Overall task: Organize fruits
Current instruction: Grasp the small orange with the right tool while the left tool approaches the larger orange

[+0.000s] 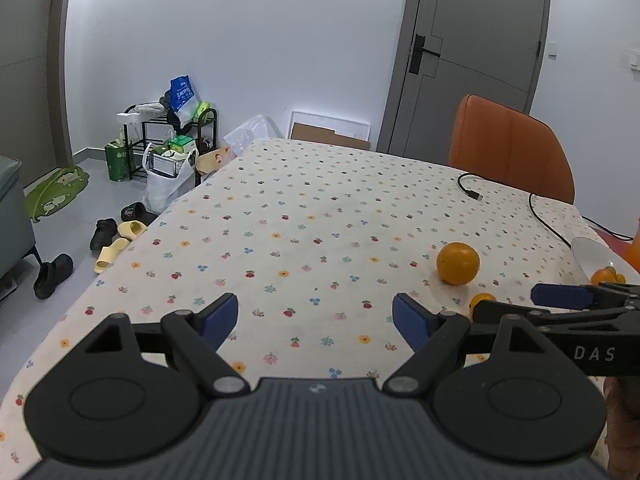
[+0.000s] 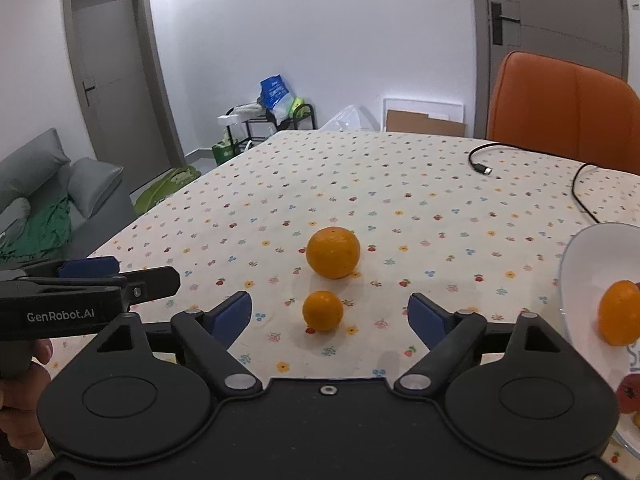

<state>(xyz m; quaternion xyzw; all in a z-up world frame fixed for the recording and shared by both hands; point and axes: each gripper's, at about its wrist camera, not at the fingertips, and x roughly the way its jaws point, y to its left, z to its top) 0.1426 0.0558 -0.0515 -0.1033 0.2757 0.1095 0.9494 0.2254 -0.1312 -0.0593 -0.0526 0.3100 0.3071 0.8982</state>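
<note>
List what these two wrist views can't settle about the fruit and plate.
- Plate: cut off by the right edge in both views, so its fruit count is unknown.
- Reddish fruit on the plate: half hidden by the right gripper body, type unclear.
- Small orange: in the left view, partly behind the right gripper's finger.
- Cable: far end runs out of frame.

Both grippers hover side by side, jaws spread wide and empty: the left gripper [image 1: 315, 316] beside the right gripper [image 2: 330, 314].
</note>
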